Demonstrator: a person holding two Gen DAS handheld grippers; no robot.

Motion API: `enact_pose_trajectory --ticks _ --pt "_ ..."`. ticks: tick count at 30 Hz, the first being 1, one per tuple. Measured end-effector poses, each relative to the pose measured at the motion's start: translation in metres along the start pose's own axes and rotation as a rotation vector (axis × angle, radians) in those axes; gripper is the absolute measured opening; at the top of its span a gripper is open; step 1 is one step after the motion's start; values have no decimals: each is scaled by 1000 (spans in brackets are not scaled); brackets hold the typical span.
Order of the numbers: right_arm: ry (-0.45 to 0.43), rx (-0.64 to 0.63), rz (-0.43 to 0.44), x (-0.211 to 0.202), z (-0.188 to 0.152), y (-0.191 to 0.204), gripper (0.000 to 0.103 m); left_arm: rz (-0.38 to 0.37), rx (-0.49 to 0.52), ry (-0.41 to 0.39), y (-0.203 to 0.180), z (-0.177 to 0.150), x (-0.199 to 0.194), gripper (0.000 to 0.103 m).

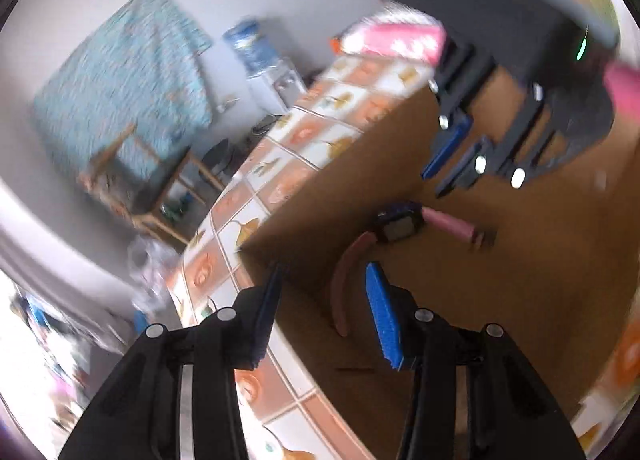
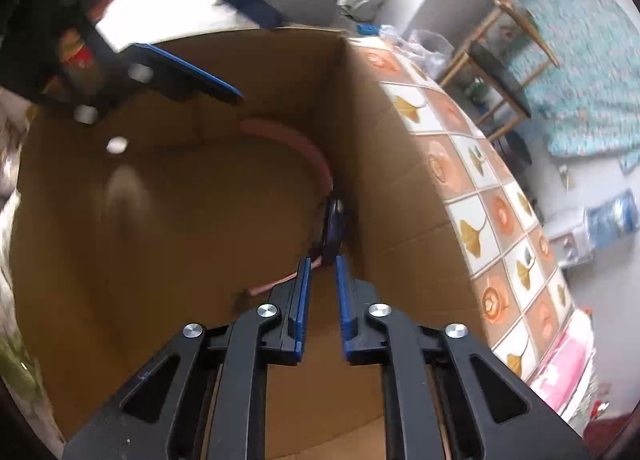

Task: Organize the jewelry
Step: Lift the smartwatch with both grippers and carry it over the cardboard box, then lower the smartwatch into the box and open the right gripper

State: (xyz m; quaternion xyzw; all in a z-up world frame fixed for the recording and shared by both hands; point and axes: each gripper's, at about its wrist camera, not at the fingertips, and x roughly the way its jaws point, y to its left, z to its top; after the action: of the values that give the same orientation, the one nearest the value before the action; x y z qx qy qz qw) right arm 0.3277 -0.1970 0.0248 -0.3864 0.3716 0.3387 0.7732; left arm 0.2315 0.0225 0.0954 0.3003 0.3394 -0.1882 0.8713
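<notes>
Nearest in the left wrist view, the left gripper [image 1: 324, 308] has its blue pads well apart with nothing between them. It hangs over the near corner of an open cardboard box [image 1: 520, 260], and its left finger seems to be close to the box wall. I think this finger can catch the wall edge if the hand goes lower without moving inward, and then the box would slide on the tiled tablecloth [image 1: 280, 164].

Just beyond the pads lies the task's thing, a watch [image 1: 396, 226] with a dark case and a pink strap. It rests on the box floor, near the left wall. One half of the strap curves toward the left gripper and the other half points to the right.

In the right wrist view, the right gripper [image 2: 322, 280] has its pads close together but not touching. The watch [image 2: 334, 220] stands on its edge just in front of the tips. I cannot tell if the pads already press on the strap end. If they close only on the thin strap, I judge the heavy case may swing or slip out.

Farther in the box there is only bare cardboard; I see no other jewelry. Behind the table there are a wooden chair [image 1: 132, 180] and a water bottle [image 1: 248, 44], both blurred.
</notes>
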Motion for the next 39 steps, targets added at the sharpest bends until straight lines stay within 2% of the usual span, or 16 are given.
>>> enact_pose_trajectory --ticks 2,8,10,12,13,17,21,23,25,26,27,29,31,34,37,39 --pt "9 78 3 0 2 -13 33 -2 -71 -27 13 -2 -13 44" --pt "55 282 60 -2 -3 -31 44 44 -90 -71 9 -2 -46 48" --pt "85 395 116 0 -2 -33 51 56 -91 -68 0 -4 -53 48" --pt "112 507 164 3 -1 -35 67 64 -114 -70 -4 -8 -60 49" --pt "120 555 182 5 -2 -37 70 67 -131 -71 -5 -11 -64 50" --pt "158 735 279 28 4 -39 70 76 -256 -74 -1 -28 -80 54" --pt "244 779 238 61 12 -32 70 95 -370 -70 1 -50 -101 62" --pt "308 764 169 82 17 -27 69 121 -410 -80 -3 -66 -115 63" --pt "357 747 124 98 19 -22 56 131 -450 -89 -6 -81 -127 65" --pt "355 728 102 100 21 -20 45 132 -476 -86 -8 -90 -133 66" --pt "342 691 82 98 25 -17 14 132 -492 -84 -9 -95 -136 66" --pt "353 572 23 94 36 -8 3 129 -524 -83 -13 -108 -142 66" --pt "325 397 -106 83 48 6 2 112 -559 -75 -18 -122 -145 66" --pt "286 -39 -354 70 57 51 2 103 -596 -69 -22 -141 -146 66" --pt "267 -438 -476 66 37 101 2 113 -612 -74 -26 -153 -149 66" --pt "268 -603 -471 65 20 124 2 122 -614 -84 -27 -159 -151 66"
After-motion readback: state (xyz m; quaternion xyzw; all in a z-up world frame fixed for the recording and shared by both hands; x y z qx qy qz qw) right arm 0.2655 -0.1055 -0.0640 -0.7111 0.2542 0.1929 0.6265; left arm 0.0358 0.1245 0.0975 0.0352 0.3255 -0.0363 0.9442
